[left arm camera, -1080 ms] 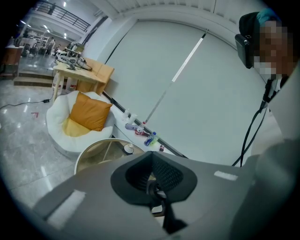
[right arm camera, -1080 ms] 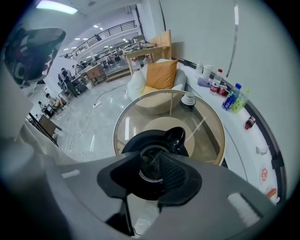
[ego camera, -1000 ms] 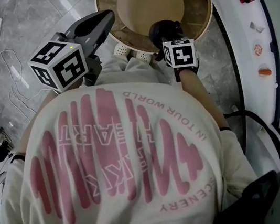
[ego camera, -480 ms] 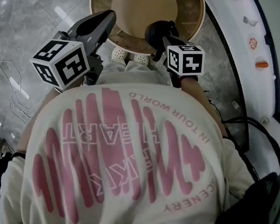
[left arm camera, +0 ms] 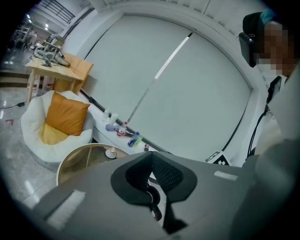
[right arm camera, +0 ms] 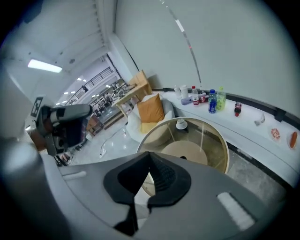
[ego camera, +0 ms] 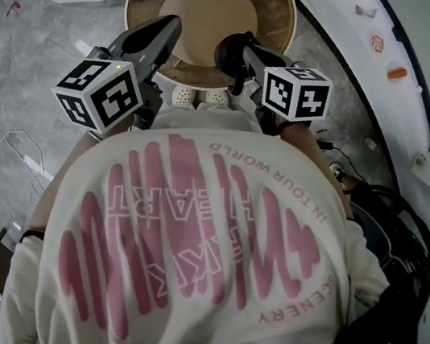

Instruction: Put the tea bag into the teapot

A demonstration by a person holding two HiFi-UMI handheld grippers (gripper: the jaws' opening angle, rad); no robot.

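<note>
While we stand short of the table [right arm camera: 227, 150], both grippers hang empty before us.
Our left gripper [left arm camera: 151, 161] has its jaws pressed together on nothing. Ahead, a small white pot [right arm camera: 181, 124], likely the teapot, sits at the table's far side. Our right gripper [right arm camera: 149, 159] is clamped on nothing too. No tea bag shows, so we carry nothing yet.

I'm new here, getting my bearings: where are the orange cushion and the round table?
orange cushion [left arm camera: 65, 114], left gripper view, middle of its face.
round table [right arm camera: 227, 150], right gripper view, its right rim.
</note>
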